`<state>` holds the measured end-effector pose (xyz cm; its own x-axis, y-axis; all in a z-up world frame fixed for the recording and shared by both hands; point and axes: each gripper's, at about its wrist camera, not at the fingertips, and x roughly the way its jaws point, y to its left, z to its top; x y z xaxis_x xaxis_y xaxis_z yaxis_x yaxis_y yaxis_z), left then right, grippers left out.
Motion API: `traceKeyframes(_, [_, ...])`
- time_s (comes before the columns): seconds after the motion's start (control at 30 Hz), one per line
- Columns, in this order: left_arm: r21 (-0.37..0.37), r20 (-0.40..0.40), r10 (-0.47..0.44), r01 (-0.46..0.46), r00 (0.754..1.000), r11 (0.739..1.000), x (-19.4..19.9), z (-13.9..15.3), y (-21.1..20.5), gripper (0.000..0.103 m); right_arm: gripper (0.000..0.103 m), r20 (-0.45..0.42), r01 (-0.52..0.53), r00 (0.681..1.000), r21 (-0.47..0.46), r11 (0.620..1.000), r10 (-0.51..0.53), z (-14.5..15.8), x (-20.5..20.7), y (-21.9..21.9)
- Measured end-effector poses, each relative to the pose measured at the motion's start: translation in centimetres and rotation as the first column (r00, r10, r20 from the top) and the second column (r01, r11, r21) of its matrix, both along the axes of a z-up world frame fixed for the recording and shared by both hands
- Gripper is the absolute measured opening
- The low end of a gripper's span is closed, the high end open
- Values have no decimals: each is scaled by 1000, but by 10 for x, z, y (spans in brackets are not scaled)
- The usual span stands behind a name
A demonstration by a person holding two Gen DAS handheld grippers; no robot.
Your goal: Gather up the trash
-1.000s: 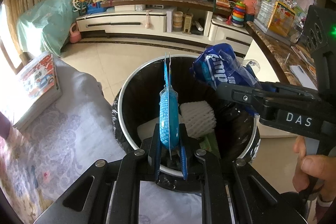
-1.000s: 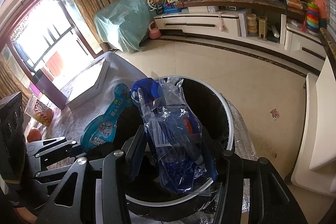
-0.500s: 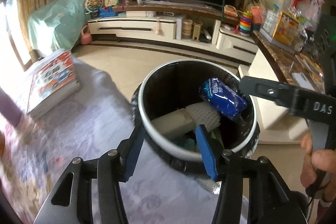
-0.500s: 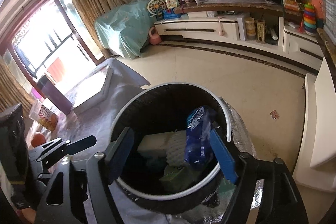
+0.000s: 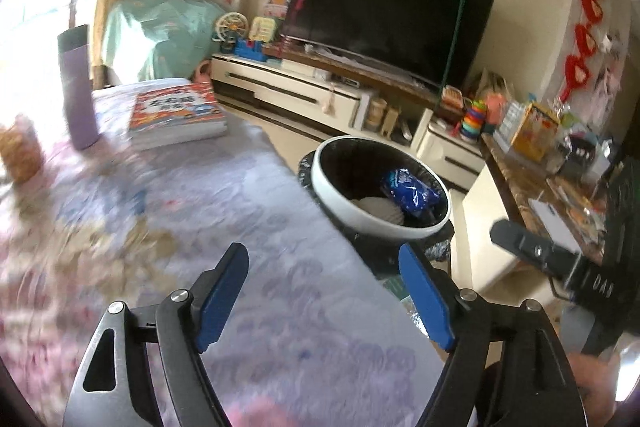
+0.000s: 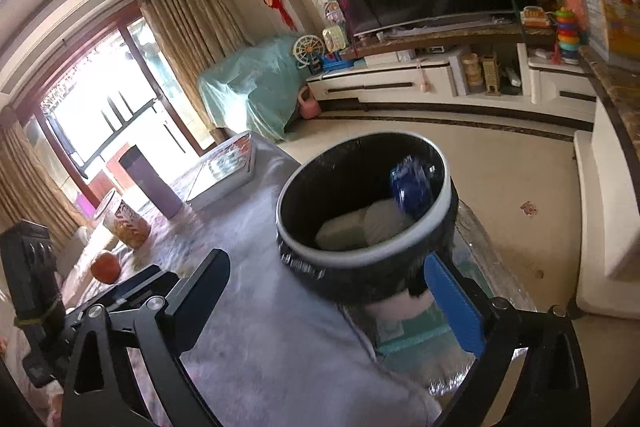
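Note:
A round black trash bin (image 5: pixel 352 217) (image 6: pixel 316 259) with a white rim stands off the table's far edge. Inside it lie a blue snack wrapper (image 5: pixel 412 193) (image 6: pixel 410 185) and white foam netting (image 5: pixel 378 209) (image 6: pixel 384 223). My left gripper (image 5: pixel 324 273) hovers over the lilac tablecloth (image 5: pixel 224 227), short of the bin, its jaws opening with nothing between them. My right gripper (image 6: pixel 326 283) sits just before the bin, jaws opening wide and empty; its side (image 5: pixel 560 263) shows at the right of the left wrist view.
On the table lie a book stack (image 5: pixel 176 115) (image 6: pixel 228 167), a purple tumbler (image 5: pixel 78 87) (image 6: pixel 154 187), a snack bag (image 6: pixel 126 223) and an orange fruit (image 6: pixel 106 267). A TV console (image 5: pixel 320 95), a marble side counter (image 5: pixel 560 171) and tiled floor (image 6: pixel 500 187) surround the bin.
Both grippers let go: the light-blue wrapper and the dark-blue wrapper dropped into the bin. Both jaws spread wide and both hands pulled back from the bin over the table.

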<state>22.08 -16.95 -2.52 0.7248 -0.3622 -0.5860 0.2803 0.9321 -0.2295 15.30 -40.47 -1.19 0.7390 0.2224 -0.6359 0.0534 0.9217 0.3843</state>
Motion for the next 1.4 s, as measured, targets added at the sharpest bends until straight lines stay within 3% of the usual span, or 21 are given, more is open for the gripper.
traceKeyframes(0.33, [-6, 100, 79, -79, 992, 997, -81, 7, 33, 79, 103, 160, 65, 986, -143, 988, -42, 29, -51, 31])
traceKeyframes(0.5, [-6, 221, 156, -159, 963, 987, -117, 19, 48, 102, 103, 290, 127, 955, -228, 965, -57, 50, -72, 46])
traceKeyframes(0.6, [-3, 263, 188, -193, 946, 981, -132, 17, 52, 102, 103, 346, 154, 936, -247, 957, -62, 49, -80, 55])
traceKeyframes(0.93, [99, 326, 216, -260, 920, 960, -158, 3, 36, 102, 103, 348, 180, 934, -283, 942, -74, 24, -87, 67])
traceKeyframes(1.13, [113, 355, 228, -284, 907, 952, -162, 3, 32, 102, 103, 344, 182, 936, -290, 940, -75, 23, -91, 68])
traceKeyframes(1.4, [115, 345, 227, -281, 911, 953, -158, 0, 35, 102, 103, 336, 178, 939, -294, 939, -73, 23, -90, 69])
